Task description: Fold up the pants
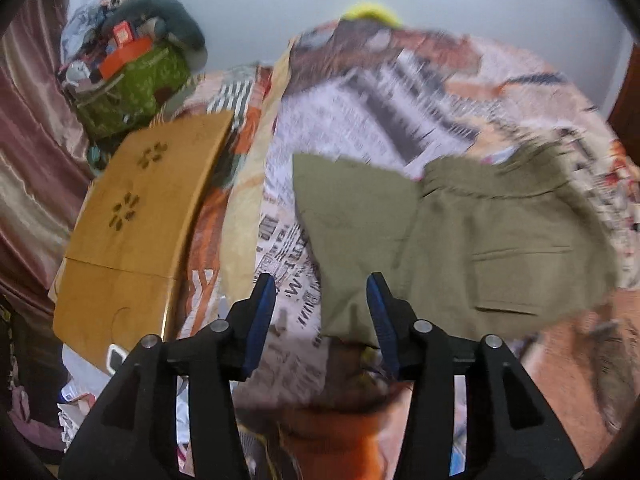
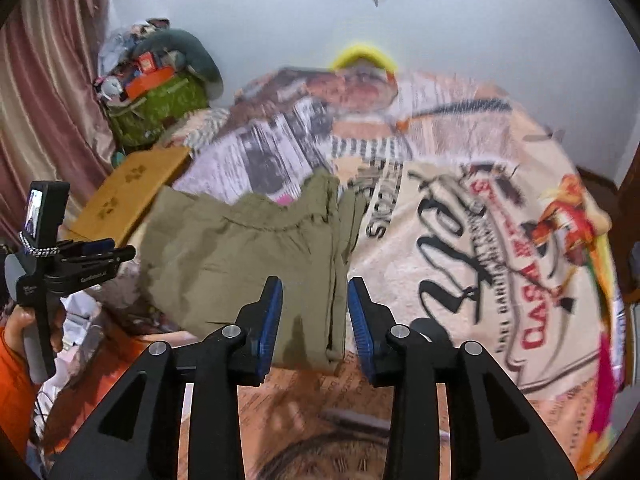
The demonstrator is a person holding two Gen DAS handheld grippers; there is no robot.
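Observation:
Olive-green pants lie folded on a printed blanket on the bed; they also show in the right wrist view. My left gripper is open, its blue-padded jaws above the pants' near left corner, with nothing between them. My right gripper is open above the pants' near right edge, its jaws on either side of the cloth's edge without closing on it. The left gripper also shows in the right wrist view, to the left of the pants.
The printed blanket covers the bed. A tan cardboard box lies left of the pants. A green bag piled with items stands at the back left by a pink curtain. A yellow object lies at the far edge.

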